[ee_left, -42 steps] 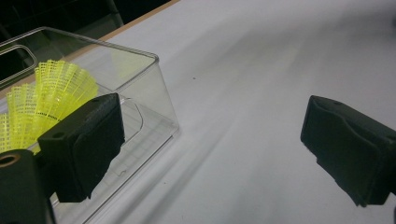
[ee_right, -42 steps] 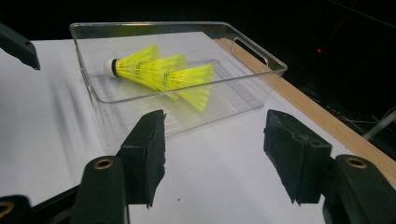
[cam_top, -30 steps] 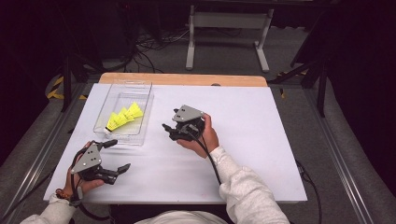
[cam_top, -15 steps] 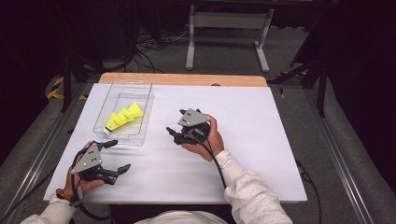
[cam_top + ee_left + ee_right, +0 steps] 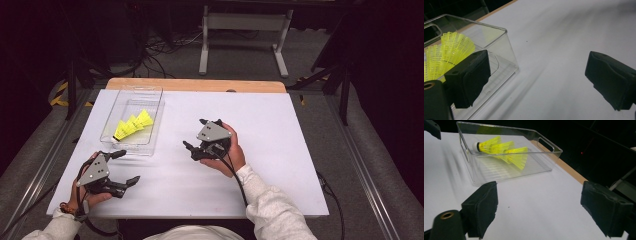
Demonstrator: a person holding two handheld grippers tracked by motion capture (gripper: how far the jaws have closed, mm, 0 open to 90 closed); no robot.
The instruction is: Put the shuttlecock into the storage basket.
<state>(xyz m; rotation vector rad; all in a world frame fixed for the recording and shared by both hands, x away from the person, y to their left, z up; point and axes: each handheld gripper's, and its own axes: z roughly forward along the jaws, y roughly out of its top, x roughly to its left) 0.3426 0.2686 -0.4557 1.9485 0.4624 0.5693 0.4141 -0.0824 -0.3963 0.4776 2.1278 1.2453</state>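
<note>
A clear plastic tray (image 5: 156, 100) stands at the table's left rear and holds a nested row of yellow shuttlecocks (image 5: 132, 124). My left gripper (image 5: 127, 166) rests near the front left, just in front of the tray, open and empty. In the left gripper view the tray's near corner (image 5: 509, 47) and a yellow shuttlecock skirt (image 5: 446, 52) lie behind the left jaw of that gripper (image 5: 537, 77). My right gripper (image 5: 194, 133) is mid-table, open and empty, pointing left toward the tray. Its own view shows the gripper (image 5: 539, 212) facing the tray (image 5: 549, 145) and the shuttlecocks (image 5: 501, 148), white cork leftward.
The white tabletop (image 5: 280, 125) has bare room at centre and right. A wooden strip (image 5: 200, 85) runs along its far edge. Beyond it are a dark floor, cables and a metal stand (image 5: 240, 30). The left gripper's jaw (image 5: 432, 127) shows at the top left of the right gripper view.
My right gripper has drifted a little to the right and toward the person, away from the tray, staying open. The left gripper has kept still.
</note>
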